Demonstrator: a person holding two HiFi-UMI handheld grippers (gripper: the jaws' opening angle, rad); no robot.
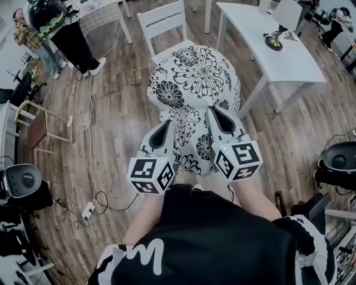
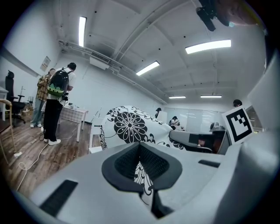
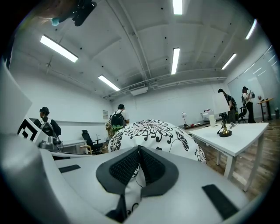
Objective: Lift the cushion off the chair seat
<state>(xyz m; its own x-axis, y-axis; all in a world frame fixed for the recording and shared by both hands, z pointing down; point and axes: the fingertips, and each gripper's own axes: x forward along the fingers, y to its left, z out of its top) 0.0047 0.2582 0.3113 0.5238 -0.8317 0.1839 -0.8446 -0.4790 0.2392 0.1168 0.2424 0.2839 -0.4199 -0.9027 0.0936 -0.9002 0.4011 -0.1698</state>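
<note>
Our left tongs (image 1: pixel 166 129) and right tongs (image 1: pixel 216 117) are clamped on fabric at the six-o'clock edge of the cushion (image 1: pixel 194 75) (its bulk hangs beyond), so it could slip free.

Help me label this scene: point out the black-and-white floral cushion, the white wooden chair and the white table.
Black-and-white floral cushion (image 1: pixel 194 78), head view, middle of its patterned top.
White wooden chair (image 1: pixel 160 14), head view, top rail of the backrest.
White table (image 1: pixel 281 65), head view, bare tabletop.
</note>
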